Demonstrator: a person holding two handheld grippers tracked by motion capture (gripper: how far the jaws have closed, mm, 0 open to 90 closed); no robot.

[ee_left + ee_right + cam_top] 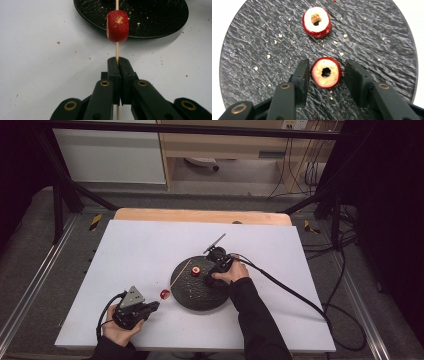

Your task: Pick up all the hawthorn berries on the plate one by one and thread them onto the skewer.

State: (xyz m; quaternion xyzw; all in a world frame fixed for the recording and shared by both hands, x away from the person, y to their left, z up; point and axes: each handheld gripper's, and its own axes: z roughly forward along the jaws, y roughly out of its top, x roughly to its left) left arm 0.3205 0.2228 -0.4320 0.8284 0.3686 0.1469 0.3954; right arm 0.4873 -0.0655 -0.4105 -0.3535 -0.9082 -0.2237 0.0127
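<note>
L gripper (117, 61) jaws closed on wooden skewer (116, 51), 1 red fruit ring (117, 25) threaded, just off slate plate (249, 50). R gripper (326, 72) jaws apart, straddling 2nd ring (326, 72) on plate, ungrasped; 3rd ring (316, 22) beyond. Prob 1 of 3 done.

your lab room, with a white table (150, 260), black frame bars (200, 129), and cables (345, 270) on grey floor (30, 250)

Two rings (326, 72) on plate (192, 295); skewered piece (117, 25) left, off plate.
</note>
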